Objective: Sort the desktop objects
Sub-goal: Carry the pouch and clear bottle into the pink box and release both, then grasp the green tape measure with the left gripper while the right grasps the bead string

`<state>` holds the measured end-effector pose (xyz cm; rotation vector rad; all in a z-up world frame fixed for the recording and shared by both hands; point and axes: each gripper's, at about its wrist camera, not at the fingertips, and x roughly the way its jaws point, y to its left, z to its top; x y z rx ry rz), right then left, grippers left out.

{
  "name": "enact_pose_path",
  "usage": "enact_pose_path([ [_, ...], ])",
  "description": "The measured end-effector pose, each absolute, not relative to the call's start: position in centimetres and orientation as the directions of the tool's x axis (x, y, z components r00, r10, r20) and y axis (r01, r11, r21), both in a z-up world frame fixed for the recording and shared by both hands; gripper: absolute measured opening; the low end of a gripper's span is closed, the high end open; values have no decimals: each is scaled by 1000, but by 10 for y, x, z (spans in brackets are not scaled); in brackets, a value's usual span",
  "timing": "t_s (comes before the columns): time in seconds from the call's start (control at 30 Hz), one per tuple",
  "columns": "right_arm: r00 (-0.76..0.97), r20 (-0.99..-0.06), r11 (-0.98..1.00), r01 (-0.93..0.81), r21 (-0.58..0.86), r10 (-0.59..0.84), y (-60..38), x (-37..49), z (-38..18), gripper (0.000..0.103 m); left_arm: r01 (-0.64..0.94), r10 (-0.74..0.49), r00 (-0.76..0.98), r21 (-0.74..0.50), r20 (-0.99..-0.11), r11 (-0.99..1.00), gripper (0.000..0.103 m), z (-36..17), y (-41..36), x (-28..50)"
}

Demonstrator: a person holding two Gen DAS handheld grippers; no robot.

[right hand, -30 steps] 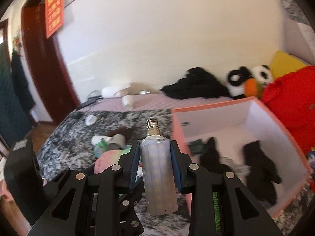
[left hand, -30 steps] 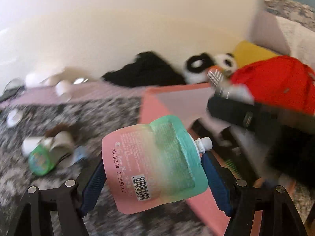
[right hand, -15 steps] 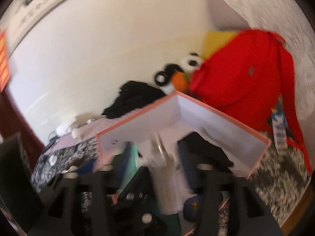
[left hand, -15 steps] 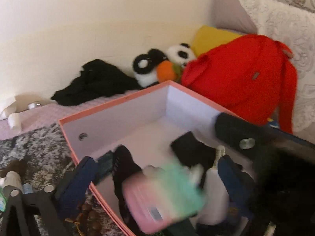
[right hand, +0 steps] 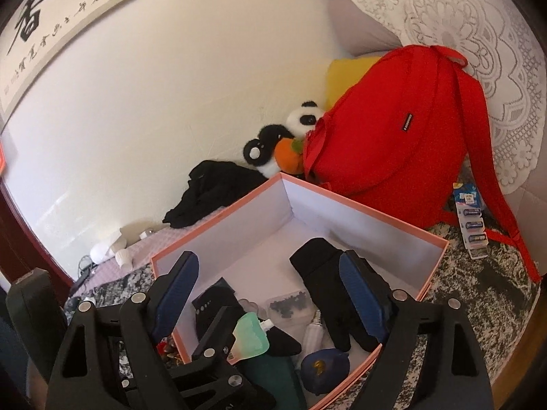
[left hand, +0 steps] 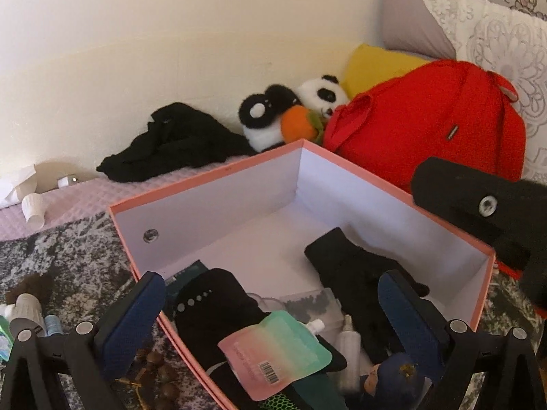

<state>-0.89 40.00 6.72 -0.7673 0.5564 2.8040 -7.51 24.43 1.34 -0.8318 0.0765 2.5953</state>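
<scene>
Lying in the near end of the pink box (left hand: 205, 184) is the pink-and-green spouted pouch (left hand: 277, 353), resting on a black sock (left hand: 212, 311); just beside it we are seeing the white bulb (right hand: 314, 333), next to a black glove (left hand: 355, 273). We are holding the left hand-held gripper (left hand: 270, 304) spread wide and empty above the pouch, and the right hand-held gripper (right hand: 268, 288) likewise spread, gripping nothing. Behind the box are sitting a red backpack (right hand: 393, 126), a panda plush (left hand: 290, 112) and black clothing (left hand: 171, 143).
</scene>
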Motion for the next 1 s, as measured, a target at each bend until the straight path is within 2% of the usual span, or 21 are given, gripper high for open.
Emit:
enact_pose_path([
  [0.4,-867,-499,-946,-169,277,9,342,-15,77,87,-274,259,-765,-66,-589,-959,102,-4,167,-82],
  [0.67,-856,-512,-964,-75,255,-69,280,-35,71,87,-97,134,-753,-93,-644,-991,102,-27,65,-98],
  [0.83,-830,-539,-973,23,229,-147,236,-47,63,87,-17,74,-742,-92,-666,-996,102,-40,14,-96],
  [1.0,-712,-641,-957,176,230,-285,196,-67,28,87,54,-10,-702,-38,-713,-998,102,-63,-20,-99],
])
